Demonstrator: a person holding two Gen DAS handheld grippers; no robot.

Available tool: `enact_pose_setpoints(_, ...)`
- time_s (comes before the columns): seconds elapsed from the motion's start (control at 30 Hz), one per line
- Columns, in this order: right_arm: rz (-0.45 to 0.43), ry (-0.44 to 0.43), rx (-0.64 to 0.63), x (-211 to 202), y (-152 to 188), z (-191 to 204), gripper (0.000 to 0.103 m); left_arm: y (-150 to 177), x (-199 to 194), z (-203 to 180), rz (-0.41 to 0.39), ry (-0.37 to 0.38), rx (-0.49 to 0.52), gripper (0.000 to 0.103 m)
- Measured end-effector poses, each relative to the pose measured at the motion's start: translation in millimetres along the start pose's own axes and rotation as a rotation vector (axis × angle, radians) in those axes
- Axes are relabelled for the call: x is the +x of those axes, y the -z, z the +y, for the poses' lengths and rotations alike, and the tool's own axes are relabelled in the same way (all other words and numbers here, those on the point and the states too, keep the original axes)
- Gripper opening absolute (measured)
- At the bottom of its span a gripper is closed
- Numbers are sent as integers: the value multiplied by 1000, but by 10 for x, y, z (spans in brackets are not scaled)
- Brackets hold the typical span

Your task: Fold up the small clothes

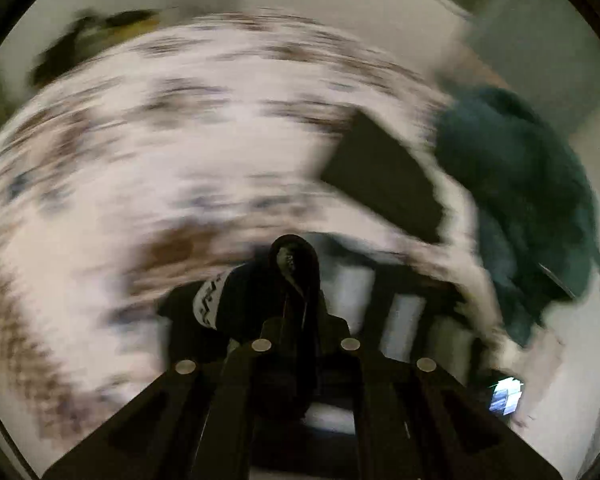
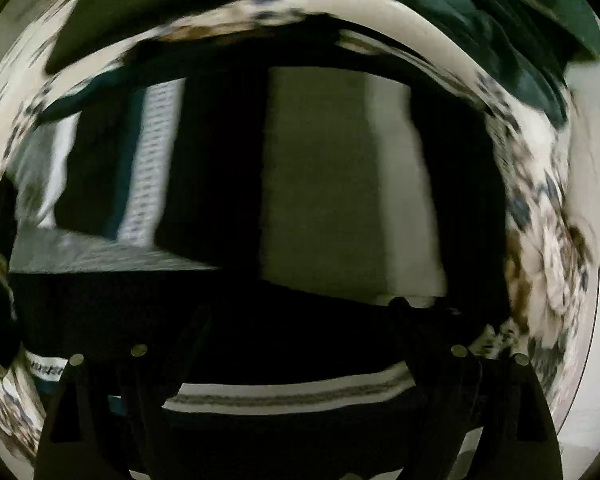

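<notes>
Both views are blurred by motion. My left gripper (image 1: 296,276) is shut on a bunched black garment (image 1: 260,296) with a white patterned band (image 1: 210,300), held above a floral white-and-brown bedspread (image 1: 140,140). In the right wrist view my right gripper (image 2: 300,320) has its fingers wide apart over dark cloth (image 2: 260,320) with a white striped band (image 2: 300,398); the fingertips are lost in the dark fabric, so I cannot tell whether they hold anything.
A folded dark garment (image 1: 384,176) lies on the bedspread at right. A heap of dark teal clothing (image 1: 520,184) sits further right, also showing in the right wrist view (image 2: 480,20). A folded dark piece (image 2: 148,12) lies upper left there. Floral bedspread (image 2: 540,240) surrounds.
</notes>
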State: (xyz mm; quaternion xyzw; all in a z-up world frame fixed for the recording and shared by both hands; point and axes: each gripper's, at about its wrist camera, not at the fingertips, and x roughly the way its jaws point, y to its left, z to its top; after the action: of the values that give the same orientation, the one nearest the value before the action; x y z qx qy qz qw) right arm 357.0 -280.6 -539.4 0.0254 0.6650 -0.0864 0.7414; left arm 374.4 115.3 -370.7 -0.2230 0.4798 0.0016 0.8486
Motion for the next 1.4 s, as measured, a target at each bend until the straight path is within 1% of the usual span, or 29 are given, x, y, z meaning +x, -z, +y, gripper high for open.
enact_pose_setpoints(0.1, 6, -13, 62, 20, -57, -452, 91, 1, 512, -1160, 48, 131, 154, 3)
enact_pose_setpoints(0.13, 9, -28, 81, 30, -50, -595, 91, 77, 688, -1571, 69, 165, 220, 3)
enact_pose_setpoints(0.2, 18, -68, 118, 60, -26, -885, 91, 239, 987, -2206, 116, 216, 313, 3)
enact_pose_setpoints(0.3, 33, -95, 162, 117, 14, -1328, 91, 549, 1391, -2846, 218, 248, 427, 6)
enact_pose_setpoints(0.33, 37, -109, 175, 120, 26, -1449, 91, 681, 1520, -2997, 264, 256, 454, 8)
enact_pose_setpoints(0.4, 36, -165, 198, 101, 54, -1720, 91, 848, 1711, -3142, 332, 256, 481, 8)
enact_pose_setpoints(0.47, 30, -198, 195, 52, 89, -1926, 91, 919, 1784, -3112, 357, 237, 488, 13)
enact_pose_setpoints(0.5, 32, -210, 186, 21, 111, -2025, 91, 932, 1776, -3064, 360, 229, 480, 32)
enact_pose_setpoints(0.53, 33, -216, 183, -15, 139, -2085, 91, 919, 1731, -2956, 362, 228, 468, 67)
enact_pose_setpoints(0.57, 36, -218, 184, -32, 142, -2173, 91, 881, 1740, -2895, 365, 225, 455, 86)
enact_pose_setpoints(0.6, 38, -214, 197, -71, 148, -2267, 91, 823, 1701, -2735, 354, 220, 430, 99)
enact_pose_setpoints(0.67, 28, -214, 228, -137, 133, -2411, 91, 694, 1577, -2315, 304, 199, 386, 99)
enact_pose_setpoints(0.7, 11, -229, 253, -190, 88, -2530, 91, 603, 1532, -2062, 281, 155, 367, 99)
enact_pose_setpoints(0.77, -22, -259, 302, -267, -24, -2681, 91, 438, 1466, -1523, 233, 22, 335, 99)
enact_pose_setpoints(0.8, -43, -292, 338, -287, -207, -2784, 91, 371, 1466, -1248, 224, -53, 325, 99)
enact_pose_setpoints(0.83, -53, -319, 357, -302, -269, -2791, 91, 314, 1496, -992, 230, -122, 310, 99)
enact_pose_setpoints(0.87, -52, -347, 372, -253, -427, -2829, 91, 247, 1549, -681, 244, -191, 278, 99)
enact_pose_setpoints(0.97, -23, -422, 409, -74, -723, -2686, 91, 143, 1725, -165, 283, -279, 207, 99)
enact_pose_setpoints(1.0, -15, -447, 415, 22, -790, -2523, 91, 116, 1781, -60, 289, -287, 182, 99)
enact_pose_setpoints(1.03, -12, -464, 413, 99, -837, -2441, 88, 109, 1847, -15, 295, -284, 170, 99)
enact_pose_setpoints(1.07, -7, -487, 403, 165, -927, -2381, 78, 98, 1913, 11, 303, -282, 158, 99)
enact_pose_setpoints(1.1, 0, -489, 382, 195, -1005, -2298, 21, 83, 1990, 37, 310, -292, 149, 99)
enact_pose_setpoints(1.13, 8, -465, 353, 179, -1040, -2217, 8, 73, 2073, 55, 316, -310, 145, 99)
enact_pose_setpoints(1.17, -18, -435, 326, 124, -1084, -2167, 7, 69, 2152, 74, 327, -318, 142, 99)
enact_pose_setpoints(1.2, -69, -384, 306, 27, -1130, -2156, 7, 71, 2267, 103, 348, -326, 134, 99)
enact_pose_setpoints(1.23, -82, -352, 310, 3, -1182, -2164, 7, 68, 2334, 122, 358, -327, 126, 99)
enact_pose_setpoints(1.3, -56, -299, 336, 32, -1237, -2248, 7, 63, 2430, 121, 368, -310, 123, 99)
enact_pose_setpoints(1.37, -18, -266, 319, 114, -1291, -2222, 7, 65, 2447, 79, 367, -300, 143, 99)
enact_pose_setpoints(1.4, 1, -259, 307, 143, -1305, -2196, 10, 81, 2427, 46, 363, -298, 160, 99)
